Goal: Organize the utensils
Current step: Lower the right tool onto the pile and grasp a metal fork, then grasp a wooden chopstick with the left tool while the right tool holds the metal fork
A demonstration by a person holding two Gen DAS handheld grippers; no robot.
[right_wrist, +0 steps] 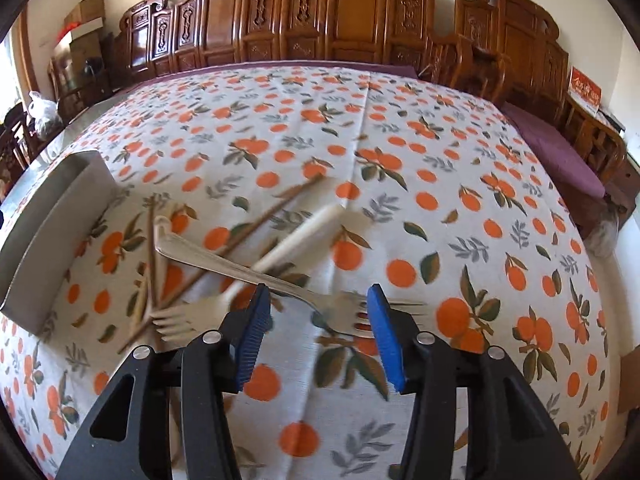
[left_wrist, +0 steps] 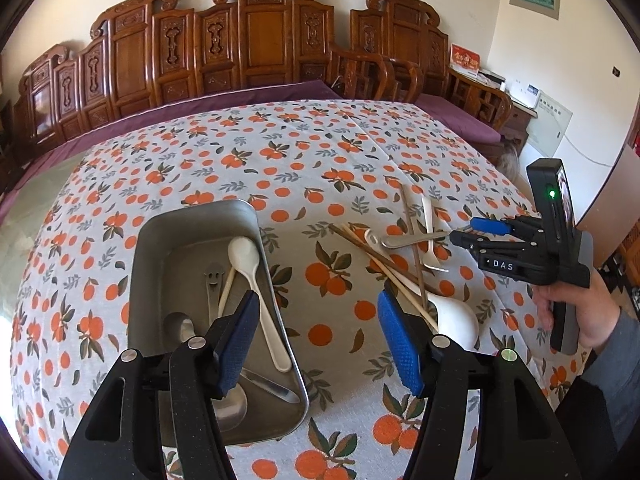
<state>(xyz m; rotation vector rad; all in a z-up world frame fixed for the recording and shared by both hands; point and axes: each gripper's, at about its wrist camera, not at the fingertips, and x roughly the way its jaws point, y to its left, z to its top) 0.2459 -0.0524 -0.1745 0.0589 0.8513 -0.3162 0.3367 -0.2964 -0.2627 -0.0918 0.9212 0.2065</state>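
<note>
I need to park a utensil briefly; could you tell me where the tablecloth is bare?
Bare cloth lies beyond the metal tray toward the wooden bench, and between the tray and the utensil pile. The pile itself is crowded.

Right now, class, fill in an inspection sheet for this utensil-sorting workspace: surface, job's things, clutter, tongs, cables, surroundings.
Surface: table under an orange-print tablecloth.
Job's things: metal tray holding a white spoon, metal spoons and a smiley-face utensil; loose pile beside it of chopsticks, metal fork, white fork and white ladle.
Clutter: nothing seen.
Tongs: left tongs open and empty beside the tray; right tongs open above the metal fork's tines.
Cables: nothing seen on the table.
Surroundings: carved wooden bench, purple cushion.
</note>
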